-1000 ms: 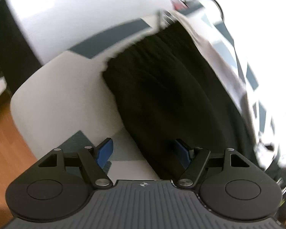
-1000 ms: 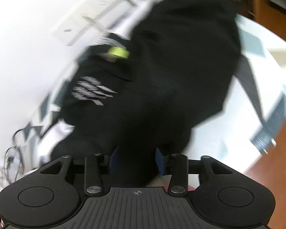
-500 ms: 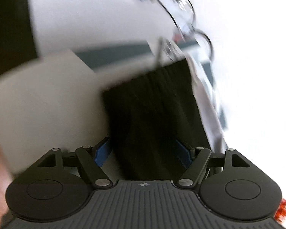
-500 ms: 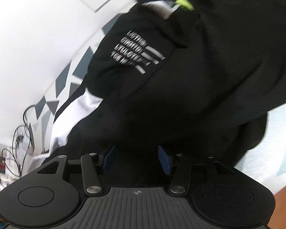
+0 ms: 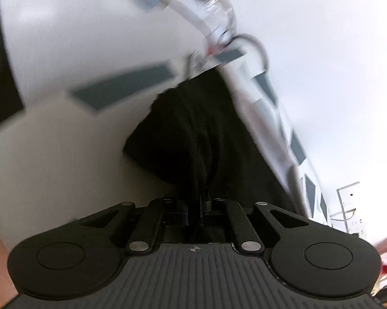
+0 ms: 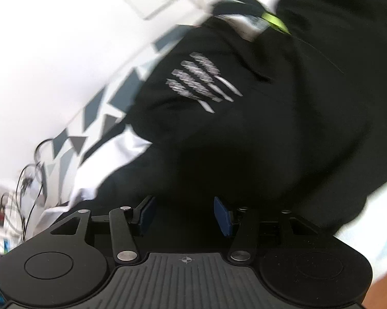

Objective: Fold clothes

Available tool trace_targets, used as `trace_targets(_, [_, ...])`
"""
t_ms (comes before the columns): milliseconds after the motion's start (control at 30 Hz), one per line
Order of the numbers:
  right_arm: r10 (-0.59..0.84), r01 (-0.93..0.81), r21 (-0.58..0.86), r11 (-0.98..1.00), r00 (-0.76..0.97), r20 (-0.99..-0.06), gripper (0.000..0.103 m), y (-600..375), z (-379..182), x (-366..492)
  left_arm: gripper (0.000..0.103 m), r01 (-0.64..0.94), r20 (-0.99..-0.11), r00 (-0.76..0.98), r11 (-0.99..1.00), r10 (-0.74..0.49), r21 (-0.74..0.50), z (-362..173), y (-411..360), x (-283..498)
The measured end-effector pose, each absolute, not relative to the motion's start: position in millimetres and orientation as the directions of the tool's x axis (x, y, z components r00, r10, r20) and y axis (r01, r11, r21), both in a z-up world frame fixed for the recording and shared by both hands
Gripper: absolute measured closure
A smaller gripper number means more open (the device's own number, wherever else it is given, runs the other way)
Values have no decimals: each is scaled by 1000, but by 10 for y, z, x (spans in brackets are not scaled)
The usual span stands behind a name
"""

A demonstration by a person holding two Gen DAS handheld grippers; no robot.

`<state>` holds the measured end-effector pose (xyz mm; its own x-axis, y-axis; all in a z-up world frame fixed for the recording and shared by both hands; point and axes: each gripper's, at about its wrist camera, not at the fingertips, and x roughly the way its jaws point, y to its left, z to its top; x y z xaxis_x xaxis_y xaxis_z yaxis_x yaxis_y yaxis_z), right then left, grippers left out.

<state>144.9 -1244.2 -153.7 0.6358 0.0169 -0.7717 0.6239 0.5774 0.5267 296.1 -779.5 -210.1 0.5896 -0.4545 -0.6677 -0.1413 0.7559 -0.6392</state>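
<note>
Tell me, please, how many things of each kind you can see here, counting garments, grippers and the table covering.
Black garment: 1
Grippers: 2, the left gripper with jaws shut on the garment, the right gripper with jaws open
Patterned white and grey table covering: 1
Total: 4

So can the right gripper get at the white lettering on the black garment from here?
Probably yes. The right gripper is open and holds nothing. Only black garment lies between its blue pads and the white lettering, which faces up uncovered. The left gripper is shut on cloth.
</note>
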Motion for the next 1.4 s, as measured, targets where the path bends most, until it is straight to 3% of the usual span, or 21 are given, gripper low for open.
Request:
trace_targets(233, [83,464,457,759,627,-775,54,-12199,-1558,2156,96,-68,-564,766,834,-308,-547,-1531,-7565,2805])
trace_targets(433, [41,447,390,805,615,-787,52,-12110,-1786,3015,96,-189,-649,723,835,-238,-516,-1846,-7359,2834])
trace_targets(500, [3,467,385,796,633,-774,40,-12144,-1804,3190,96,-202,-660,714,834,-233,-514,-1915,-7328,2764])
trace_targets(600, [-8,495,405,769,641,-768,40,-12208,-1762,3252,96,-208,-659,715,828,-234,-521,-1931,-7305,2714])
trace_targets(733, [12,503,490,712,690,-724,34,-12398,-1619,2863,96,-161,-628,736,836,-252,-524,-1826,-7322,2731])
trace_targets(833, [-33,538,477,696,686,-726,28,-12567,-1567,2303,96,-131,-619,742,850,-257,-510,-1736,-7379,2764])
trace_targets(933, [-242,673,389,629,645,-725,33,-12664,-1516,1546,96,-154,-630,736,844,-250,-514,-1710,-7418,2798])
trace_targets(1033, [-502,825,418,381,564,-656,22,-12609,-1541,590,95,-170,-643,737,864,-207,-473,-1643,-7542,2726])
trace_targets(1100, [-518,869,404,287,495,-697,22,-12617,-1647,263,95,-171,-648,740,882,-179,-440,-1612,-7641,2664])
trace_targets(1200, [-488,909,351,226,417,-767,23,-12657,-1835,26,95,-156,-652,741,902,-162,-402,-1594,-7731,2654])
trace_targets(1333, [-463,890,398,224,457,-760,28,-12651,-1952,-96,95,-159,-663,731,904,-162,-396,-1587,-7729,2700])
trace_targets(1400, [-437,866,434,250,500,-747,45,-12633,-1978,-66,95,-178,-677,718,897,-163,-404,-1608,-7685,2727])
